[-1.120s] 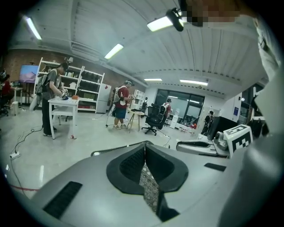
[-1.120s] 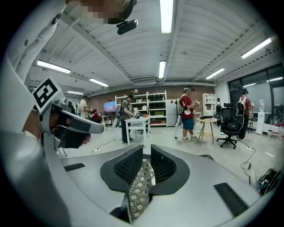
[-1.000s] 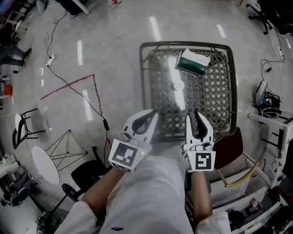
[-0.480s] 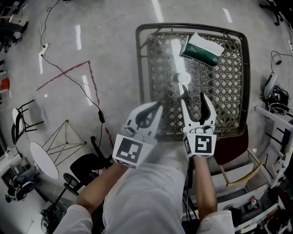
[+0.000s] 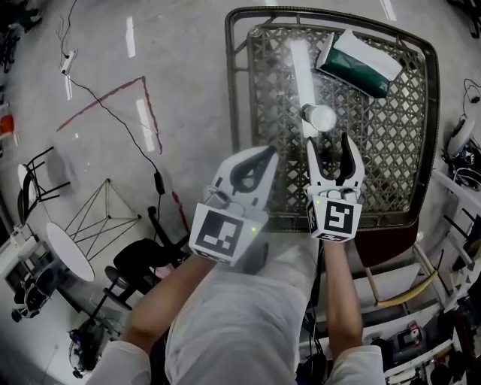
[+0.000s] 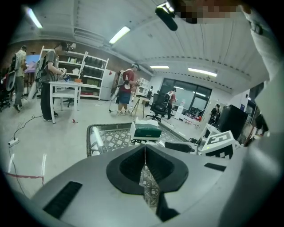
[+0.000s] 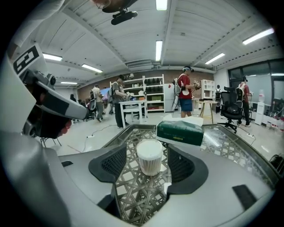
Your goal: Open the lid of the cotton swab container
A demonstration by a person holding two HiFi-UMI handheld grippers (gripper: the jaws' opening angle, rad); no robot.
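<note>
Cotton swab container stands just beyond right gripper — empty jaws just opened.

Brought left tongs and right tongs down nearer the grey woven-lattice table. Spread right tongs from near-closed to wide just now, framing the small round white-lidded cotton swab container without touching it.

Ceiling strip lights blaze overhead, and long white glare streaks down the table and the glossy floor. Both gripper views bulge at the edges, corners black. The left gripper looms soft, out of focus close up.
</note>
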